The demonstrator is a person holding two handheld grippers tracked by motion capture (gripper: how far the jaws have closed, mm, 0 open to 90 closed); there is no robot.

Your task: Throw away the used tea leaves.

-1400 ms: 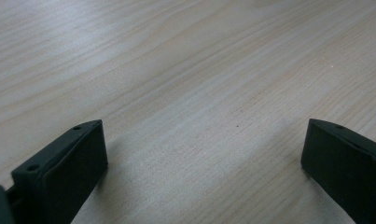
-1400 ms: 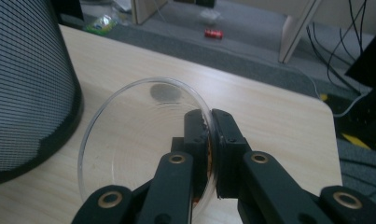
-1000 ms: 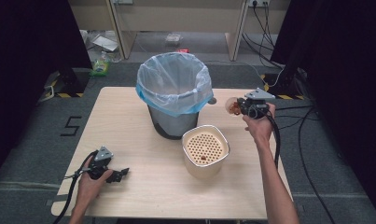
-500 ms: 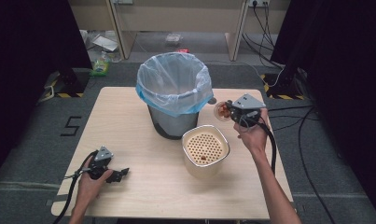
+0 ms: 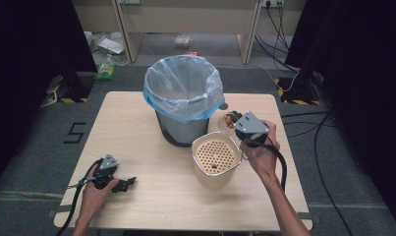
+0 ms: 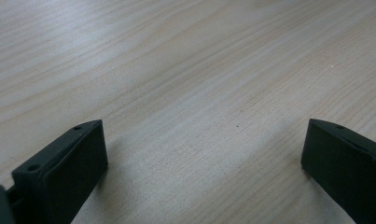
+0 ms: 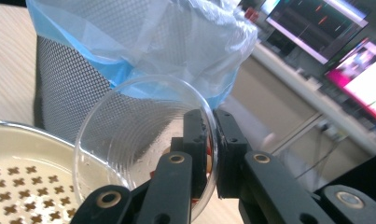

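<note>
My right gripper (image 5: 233, 119) is shut on the rim of a clear plastic bowl (image 5: 225, 121), which it holds tipped on its side. In the right gripper view the bowl (image 7: 139, 135) opens to the left, the jaws of that gripper (image 7: 211, 122) pinch its wall, and orange bits sit near the jaws. Just below stands a cream container with a perforated insert (image 5: 217, 157) and a small orange piece in it. Behind it is a mesh bin (image 5: 183, 123) lined with a blue-white bag (image 5: 183, 88). My left gripper (image 5: 128, 183) rests open on the table (image 6: 204, 70), nothing between its jaws.
The wooden table (image 5: 131, 132) has bare room on its left half and along its front. Cables, floor tape and cabinet legs lie beyond the far edge. Monitors glow at the back in the right gripper view.
My right gripper has carried the clear bowl left and toward the person, from beside the bin to the cream container's far rim. The left gripper has stayed put.
</note>
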